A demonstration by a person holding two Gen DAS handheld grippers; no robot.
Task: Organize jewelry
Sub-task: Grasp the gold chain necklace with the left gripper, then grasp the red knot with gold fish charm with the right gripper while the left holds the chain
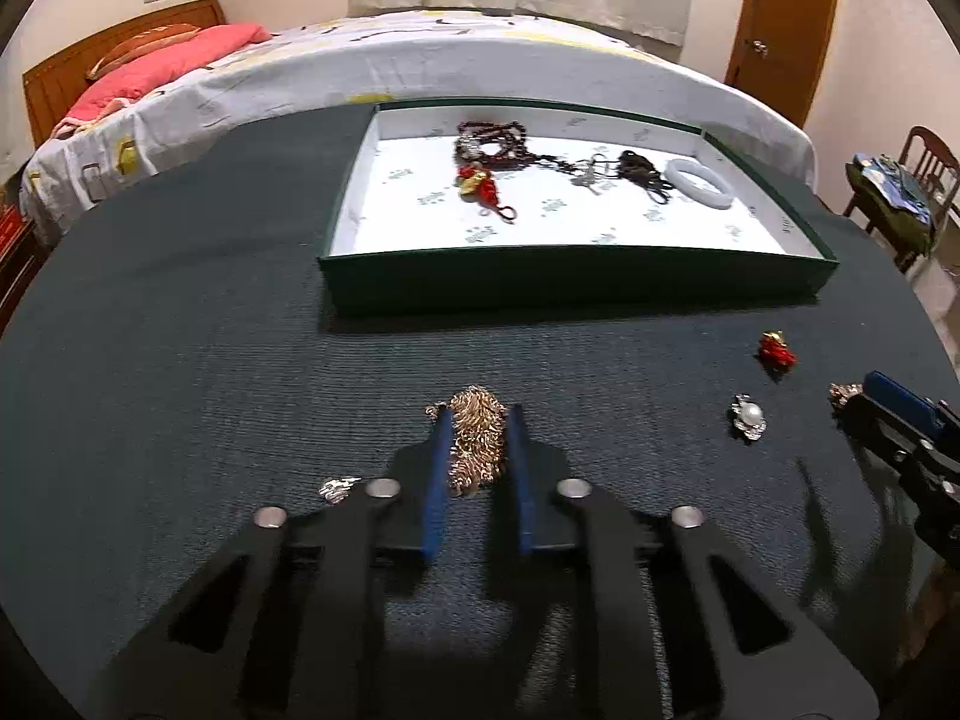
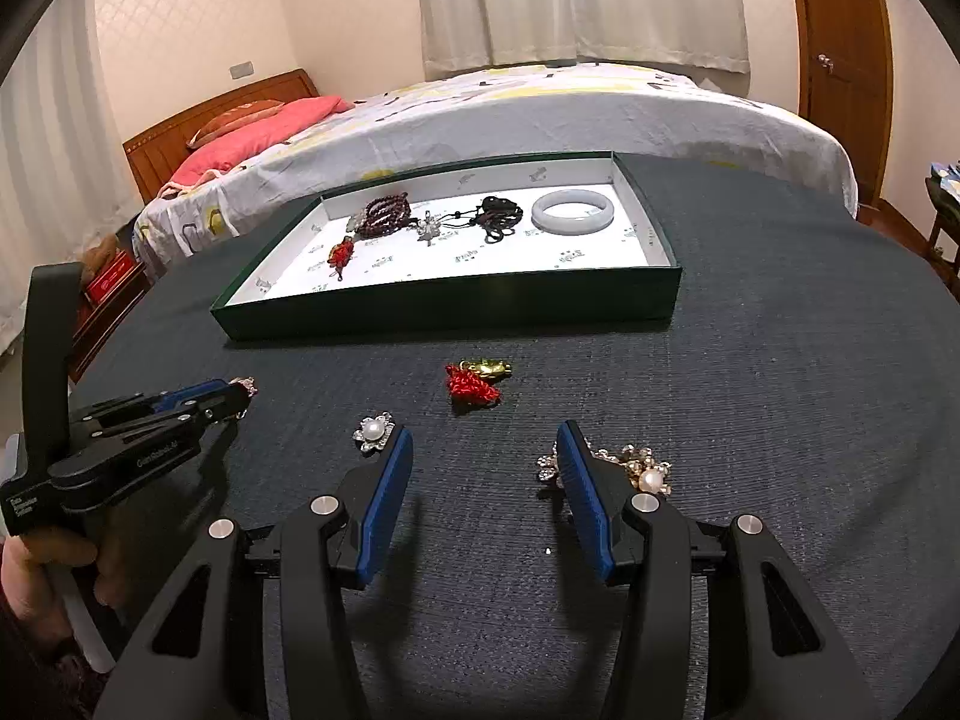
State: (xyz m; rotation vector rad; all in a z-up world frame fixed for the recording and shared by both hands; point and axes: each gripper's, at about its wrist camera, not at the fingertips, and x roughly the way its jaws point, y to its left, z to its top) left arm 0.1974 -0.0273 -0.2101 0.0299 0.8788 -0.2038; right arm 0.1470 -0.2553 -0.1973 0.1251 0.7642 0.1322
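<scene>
Left gripper (image 1: 478, 420) clamps the gold chain cluster (image 1: 477, 441); right gripper (image 2: 485, 447) gapes idle; next, carry to the tray (image 1: 576, 282) ahead.

We see a dark green ribbed table (image 2: 780, 360). Far centre: green tray (image 2: 456, 300). Near it: red knot charm (image 2: 471, 387), pearl brooch (image 2: 373, 432), gold chain cluster (image 1: 477, 441), small silver piece (image 1: 337, 489), rhinestone pearl piece (image 2: 636, 468) right.

matt ribbed cloth (image 2: 750, 360) under a glossy pearl brooch (image 2: 373, 433), shiny gold chain (image 1: 477, 441), smooth pale bangle (image 2: 573, 212).
</scene>
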